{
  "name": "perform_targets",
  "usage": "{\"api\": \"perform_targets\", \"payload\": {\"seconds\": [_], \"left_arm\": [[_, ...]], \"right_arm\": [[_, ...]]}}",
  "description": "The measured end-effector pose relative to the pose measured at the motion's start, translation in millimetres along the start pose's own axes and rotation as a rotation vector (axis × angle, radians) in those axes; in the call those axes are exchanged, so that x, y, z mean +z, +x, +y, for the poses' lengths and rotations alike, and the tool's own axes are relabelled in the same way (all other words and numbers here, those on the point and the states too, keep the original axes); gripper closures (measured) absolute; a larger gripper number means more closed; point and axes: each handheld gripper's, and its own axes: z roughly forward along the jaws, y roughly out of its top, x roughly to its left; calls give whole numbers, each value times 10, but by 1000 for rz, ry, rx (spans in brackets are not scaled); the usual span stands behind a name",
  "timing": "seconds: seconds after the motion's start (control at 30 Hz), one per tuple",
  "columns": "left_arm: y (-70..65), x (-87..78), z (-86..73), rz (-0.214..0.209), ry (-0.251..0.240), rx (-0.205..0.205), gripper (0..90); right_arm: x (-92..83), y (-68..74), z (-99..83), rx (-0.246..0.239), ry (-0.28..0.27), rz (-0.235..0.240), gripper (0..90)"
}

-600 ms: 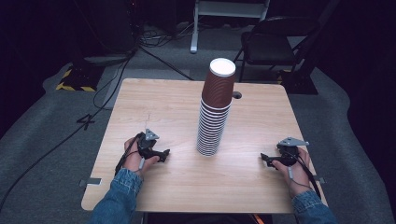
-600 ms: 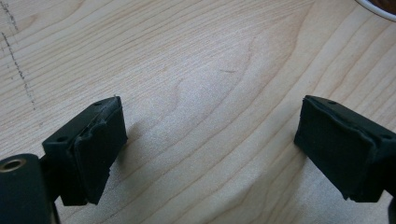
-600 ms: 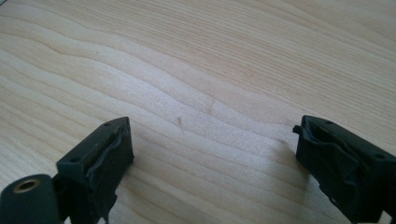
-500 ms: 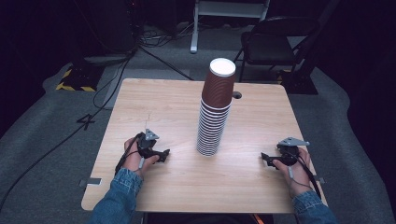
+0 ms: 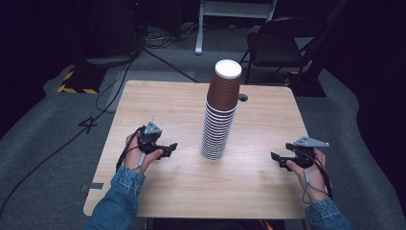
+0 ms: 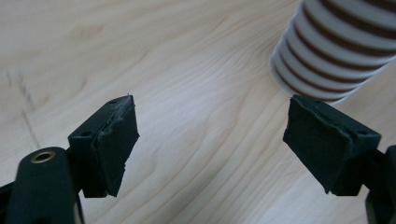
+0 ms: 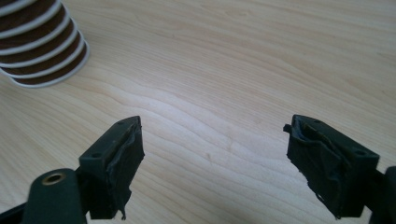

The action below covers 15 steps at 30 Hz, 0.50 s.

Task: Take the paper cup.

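Note:
A tall stack of brown paper cups (image 5: 220, 115), upside down with white rims, stands in the middle of the wooden table (image 5: 182, 100). My left gripper (image 5: 168, 148) rests low over the table to the left of the stack, jaws open and empty. The left gripper view has the stack's base (image 6: 327, 56) at upper right, beyond the black pads (image 6: 116, 140). My right gripper (image 5: 277, 160) sits to the right of the stack, also open and empty. Its view has the stack's base (image 7: 42, 51) at upper left, well clear of the pads (image 7: 322, 158).
A small round hole (image 5: 242, 97) is in the table behind the stack. A black folding chair (image 5: 282, 43) and a white stand (image 5: 234, 14) are on the floor beyond the table. Cables (image 5: 119, 72) run over the grey carpet at the left.

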Motion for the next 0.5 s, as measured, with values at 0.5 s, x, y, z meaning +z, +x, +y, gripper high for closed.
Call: {"api": "perform_targets", "payload": {"seconds": [0.5], "left_arm": [[-676,-260,824,-250,-222,120,155]], "right_arm": [[-191,123,135,31,-69,52,190]]}}
